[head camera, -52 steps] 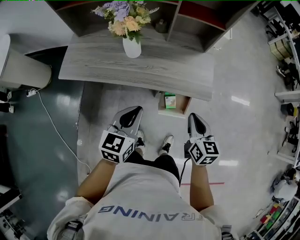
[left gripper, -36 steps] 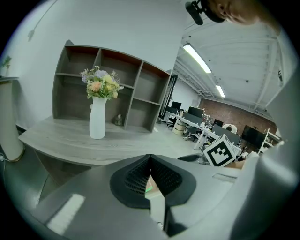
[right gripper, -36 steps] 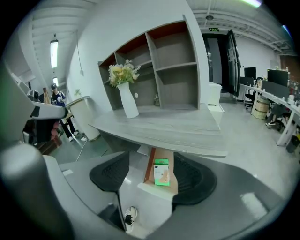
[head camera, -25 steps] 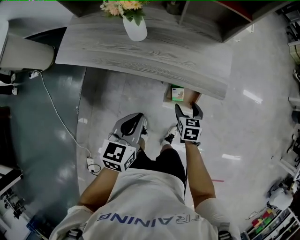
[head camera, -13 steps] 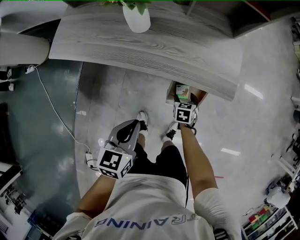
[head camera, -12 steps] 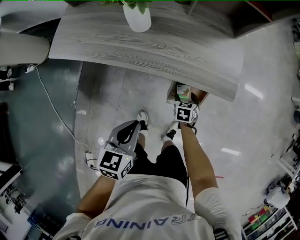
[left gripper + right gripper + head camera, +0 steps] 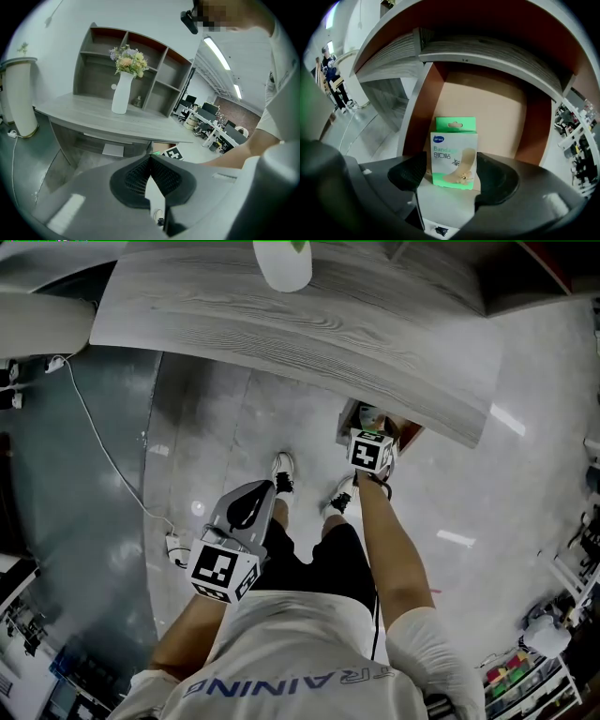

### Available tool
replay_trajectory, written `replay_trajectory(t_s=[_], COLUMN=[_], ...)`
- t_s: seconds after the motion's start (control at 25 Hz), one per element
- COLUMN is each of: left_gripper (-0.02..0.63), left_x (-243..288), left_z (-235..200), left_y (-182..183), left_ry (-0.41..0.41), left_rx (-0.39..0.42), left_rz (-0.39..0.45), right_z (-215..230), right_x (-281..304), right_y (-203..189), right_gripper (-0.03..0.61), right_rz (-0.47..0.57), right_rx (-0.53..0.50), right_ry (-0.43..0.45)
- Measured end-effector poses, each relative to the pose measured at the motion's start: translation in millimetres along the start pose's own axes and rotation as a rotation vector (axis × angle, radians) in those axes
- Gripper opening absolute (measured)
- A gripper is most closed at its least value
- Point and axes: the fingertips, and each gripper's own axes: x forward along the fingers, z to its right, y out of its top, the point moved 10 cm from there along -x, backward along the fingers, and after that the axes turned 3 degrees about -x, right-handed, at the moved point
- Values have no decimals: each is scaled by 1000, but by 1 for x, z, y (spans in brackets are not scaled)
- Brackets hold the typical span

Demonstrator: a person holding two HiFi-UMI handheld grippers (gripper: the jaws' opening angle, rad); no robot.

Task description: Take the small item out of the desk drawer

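Flanking bandage box [image 7: 453,157], right tongs [image 7: 452,174] apart.

Green-and-white bandage box [image 7: 453,153], brown drawer [image 7: 499,110], grey woodgrain desk [image 7: 281,320]

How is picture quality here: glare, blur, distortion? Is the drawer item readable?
Head view: light glare streaks on the glossy grey floor. Right gripper view: heavy fisheye bending, yet the green-and-white bandage box is sharp and evenly lit. Left gripper view: fisheye too, bright ceiling strip lights.
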Motion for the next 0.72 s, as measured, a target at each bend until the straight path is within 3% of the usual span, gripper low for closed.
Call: replay_trajectory(t_s=[0.4,0.72], left_gripper=[0,0], left_x=[-3,-11], left_z=[-5,3], left_y=[-3,7], left_ry=[16,0], left_rx=[-3,18], left_rz=[2,43], right_z=[1,4], right_x=[2,-47], right_y=[-1,0], right_gripper=[319,319], right_rz=[23,137], right_rx=[-12,-42], right_ry=[-23,-36])
